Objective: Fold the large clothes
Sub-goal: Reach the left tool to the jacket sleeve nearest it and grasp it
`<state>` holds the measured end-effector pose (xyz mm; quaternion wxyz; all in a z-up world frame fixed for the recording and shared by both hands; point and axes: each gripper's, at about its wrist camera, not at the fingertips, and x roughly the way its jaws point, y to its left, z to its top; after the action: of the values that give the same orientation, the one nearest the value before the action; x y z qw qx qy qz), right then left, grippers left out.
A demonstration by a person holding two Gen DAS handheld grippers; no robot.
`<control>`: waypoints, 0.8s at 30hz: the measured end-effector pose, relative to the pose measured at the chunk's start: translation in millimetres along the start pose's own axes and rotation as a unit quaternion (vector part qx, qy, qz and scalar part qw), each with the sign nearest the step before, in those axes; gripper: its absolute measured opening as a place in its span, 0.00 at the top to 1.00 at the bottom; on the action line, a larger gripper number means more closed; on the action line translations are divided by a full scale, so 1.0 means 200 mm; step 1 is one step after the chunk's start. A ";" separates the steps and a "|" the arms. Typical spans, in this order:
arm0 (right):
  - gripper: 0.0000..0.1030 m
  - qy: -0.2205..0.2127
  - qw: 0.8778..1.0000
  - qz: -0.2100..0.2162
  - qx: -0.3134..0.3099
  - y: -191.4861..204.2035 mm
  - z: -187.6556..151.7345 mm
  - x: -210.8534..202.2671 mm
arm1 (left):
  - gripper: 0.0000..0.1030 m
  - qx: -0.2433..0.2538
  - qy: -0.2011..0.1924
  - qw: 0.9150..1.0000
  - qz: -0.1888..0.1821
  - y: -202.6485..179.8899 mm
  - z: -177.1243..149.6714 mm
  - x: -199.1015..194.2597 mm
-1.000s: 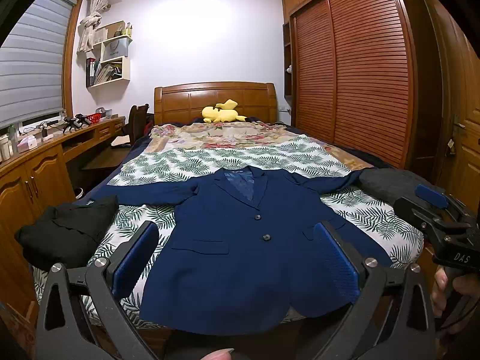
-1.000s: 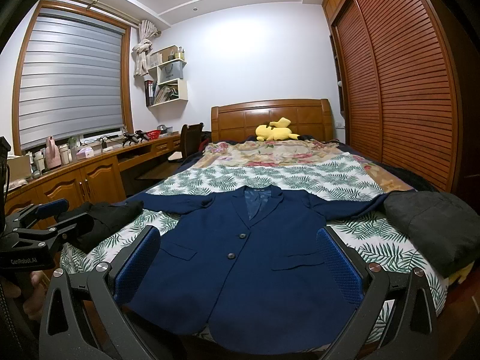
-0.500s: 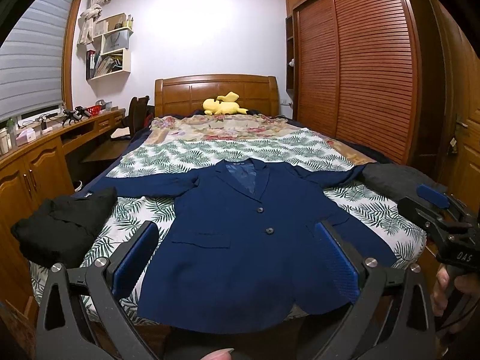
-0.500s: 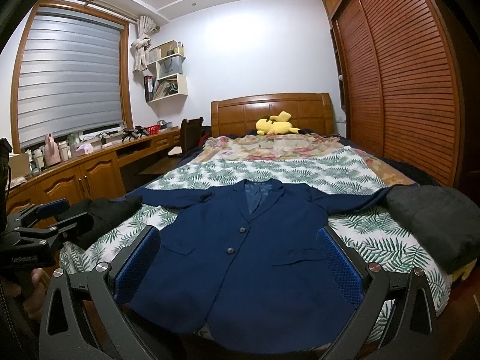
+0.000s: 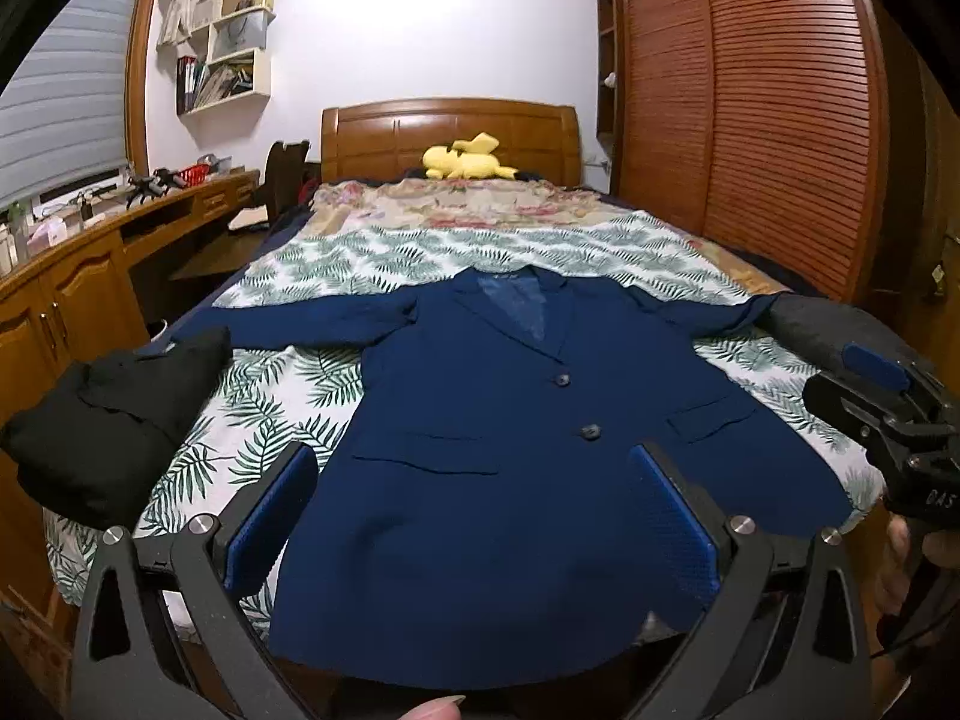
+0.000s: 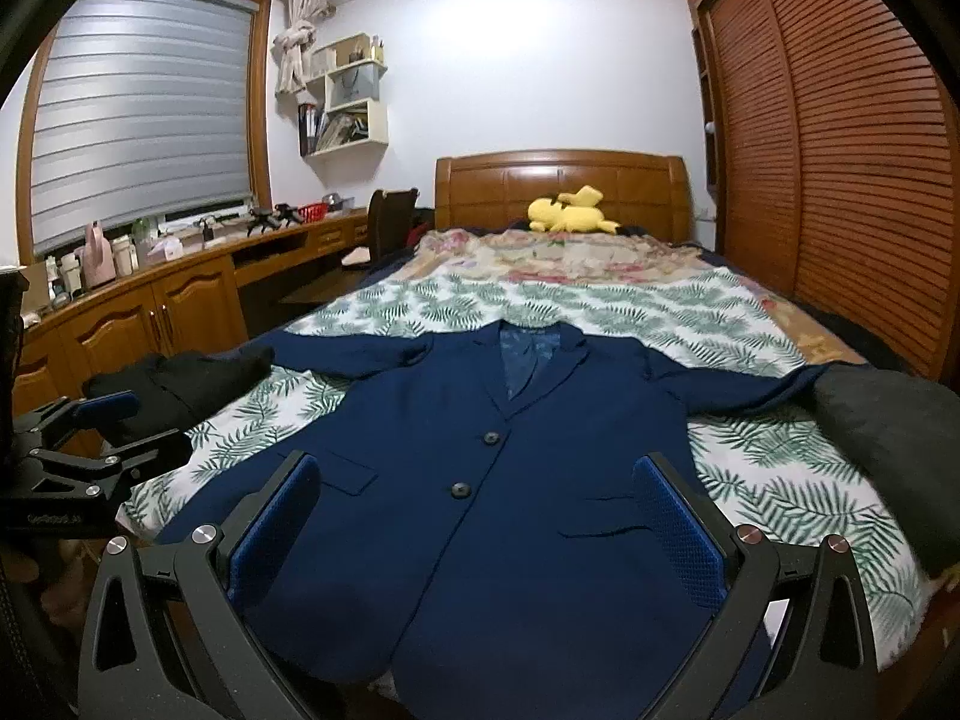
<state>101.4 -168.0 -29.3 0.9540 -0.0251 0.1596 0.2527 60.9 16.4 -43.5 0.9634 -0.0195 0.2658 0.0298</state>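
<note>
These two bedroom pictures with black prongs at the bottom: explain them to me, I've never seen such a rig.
No robot here: a person holds a two-finger gripper in each hand, each carrying a fisheye camera looking along its fingers. One picture comes from the left gripper, the other from the right gripper. Both stand open and hold nothing. On the bed a navy blazer lies flat, buttoned, sleeves spread. A black garment sits at one side, a dark grey garment at the other, and a yellow plush toy by the headboard.

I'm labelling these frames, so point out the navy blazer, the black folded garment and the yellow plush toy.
navy blazer [image 5: 510, 480], left wrist view, front panel beside the lower button.
black folded garment [image 5: 102, 420], left wrist view, middle of the pile.
yellow plush toy [image 6: 570, 213], right wrist view, its body.
</note>
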 end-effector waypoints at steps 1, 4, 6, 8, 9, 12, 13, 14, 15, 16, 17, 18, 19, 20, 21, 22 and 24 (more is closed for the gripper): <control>0.00 0.003 1.000 0.001 -0.001 0.00 0.00 0.02 | 0.00 -0.001 0.003 1.000 0.001 0.01 0.00 0.02; 0.00 0.015 1.000 0.002 -0.006 -0.01 0.01 0.09 | 0.00 -0.005 0.014 1.000 0.005 0.04 -0.01 0.08; 0.00 0.022 1.000 0.006 -0.009 -0.01 0.02 0.15 | 0.00 -0.009 0.022 1.000 0.007 0.07 -0.01 0.13; 0.00 0.029 0.999 0.008 -0.010 -0.03 0.02 0.19 | 0.00 -0.011 0.029 0.999 0.009 0.10 -0.01 0.18; 0.00 0.033 0.999 0.009 -0.011 -0.04 0.02 0.20 | 0.00 -0.013 0.034 0.999 0.011 0.11 -0.01 0.21; 0.00 0.044 0.999 0.005 -0.020 -0.06 0.03 0.29 | 0.00 -0.016 0.046 0.999 0.012 0.16 0.00 0.29; 0.00 0.047 0.999 0.004 -0.023 -0.07 0.03 0.32 | 0.00 -0.013 0.049 0.999 0.013 0.17 0.00 0.32; 0.00 0.050 0.998 0.003 -0.027 -0.08 0.03 0.35 | 0.00 -0.011 0.051 0.999 0.013 0.18 0.00 0.34; 0.00 0.054 0.998 0.001 -0.032 -0.08 0.03 0.38 | 0.00 -0.012 0.056 0.998 0.012 0.20 0.00 0.38; 0.00 0.059 0.998 0.000 -0.037 -0.09 0.03 0.41 | 0.00 -0.014 0.061 0.998 0.009 0.22 0.00 0.41; 0.00 0.062 0.997 0.000 -0.041 -0.08 0.04 0.44 | 0.00 -0.016 0.067 0.998 0.006 0.25 0.01 0.45; 0.01 0.067 0.997 0.000 -0.044 -0.09 0.04 0.48 | 0.00 -0.017 0.071 0.997 0.003 0.27 0.01 0.48; 0.01 0.073 0.996 0.002 -0.048 -0.09 0.04 0.51 | 0.00 -0.018 0.073 0.997 0.002 0.29 0.01 0.50; 0.02 0.081 0.995 0.005 -0.052 -0.10 0.05 0.55 | 0.00 -0.019 0.076 0.997 0.003 0.32 0.02 0.54; 0.02 0.087 0.995 0.008 -0.056 -0.10 0.05 0.59 | 0.00 -0.021 0.077 0.997 0.002 0.35 0.02 0.57; 0.03 0.093 0.994 0.011 -0.058 -0.10 0.06 0.63 | 0.00 -0.024 0.078 0.997 0.002 0.37 0.03 0.60; 0.03 0.104 0.993 0.021 -0.055 -0.10 0.08 0.68 | 0.00 -0.033 0.086 0.996 0.001 0.44 0.06 0.68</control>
<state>227.2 -119.8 -58.1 0.9238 -0.1005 0.2447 0.2767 177.8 111.9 -104.3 0.9359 -0.0533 0.3462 0.0378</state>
